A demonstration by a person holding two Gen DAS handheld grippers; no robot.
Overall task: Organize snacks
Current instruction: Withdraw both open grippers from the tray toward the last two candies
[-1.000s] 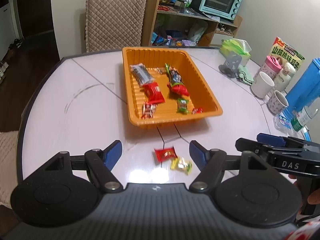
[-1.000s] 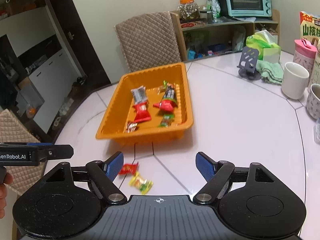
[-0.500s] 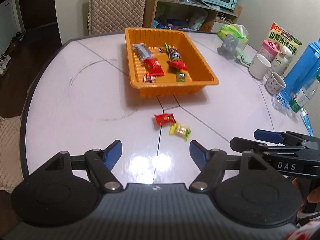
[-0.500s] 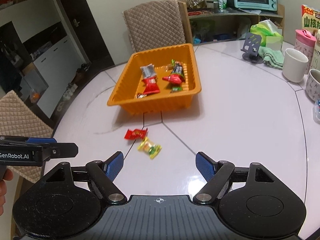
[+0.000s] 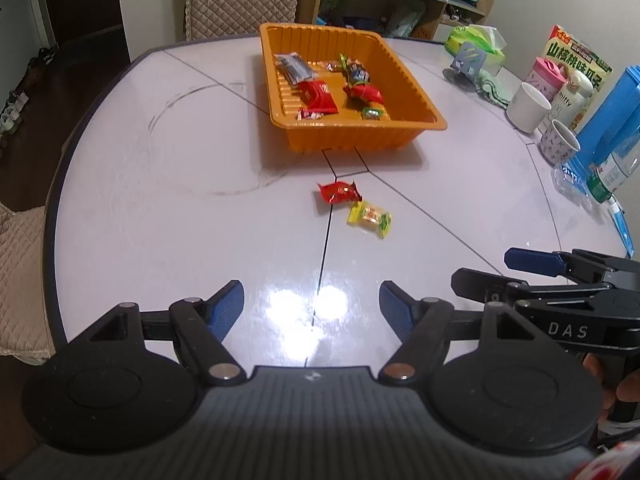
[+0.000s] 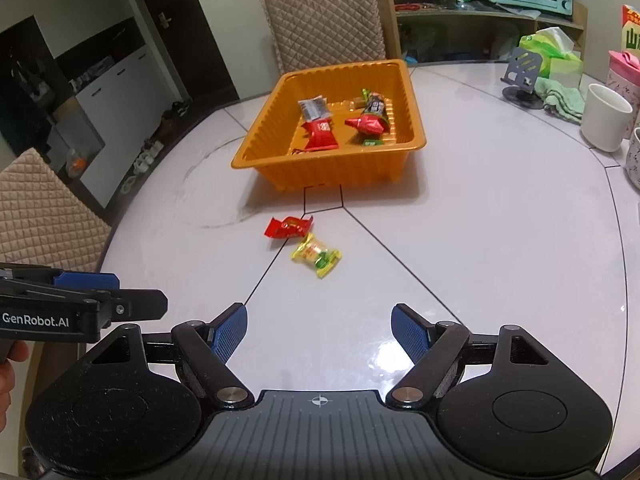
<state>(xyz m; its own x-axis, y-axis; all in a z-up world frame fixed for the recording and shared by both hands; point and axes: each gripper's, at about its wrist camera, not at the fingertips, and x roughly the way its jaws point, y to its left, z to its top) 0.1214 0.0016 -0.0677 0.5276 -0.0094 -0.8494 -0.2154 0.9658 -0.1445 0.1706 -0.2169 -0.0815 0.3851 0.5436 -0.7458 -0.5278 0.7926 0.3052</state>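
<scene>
An orange tray (image 5: 416, 92) (image 6: 260, 136) holds several wrapped snacks at the middle of the white table. In front of it lie a red snack packet (image 5: 338, 193) (image 6: 289, 227) and a yellow-green candy (image 5: 370, 217) (image 6: 317, 255), touching at a corner. My left gripper (image 5: 311, 300) hovers open and empty over the near table, well short of both. My right gripper (image 6: 319, 326) is likewise open and empty, the candy ahead of it. Each gripper shows in the other's view, the right one (image 5: 516, 266) at the right and the left one (image 6: 120, 296) at the left.
Along the right edge stand a white mug (image 5: 527, 107) (image 6: 605, 122), a patterned mug (image 5: 558, 145), a pink cup (image 5: 545, 76), a blue box (image 5: 612, 116), a water bottle (image 5: 612, 172) and a phone stand (image 6: 522, 76). Quilted chairs (image 6: 324, 20) (image 6: 36, 216) sit behind and left.
Both grippers have pulled back from the tray and tilted down; the tray and two loose snacks now sit farther ahead. Both stayed open.
</scene>
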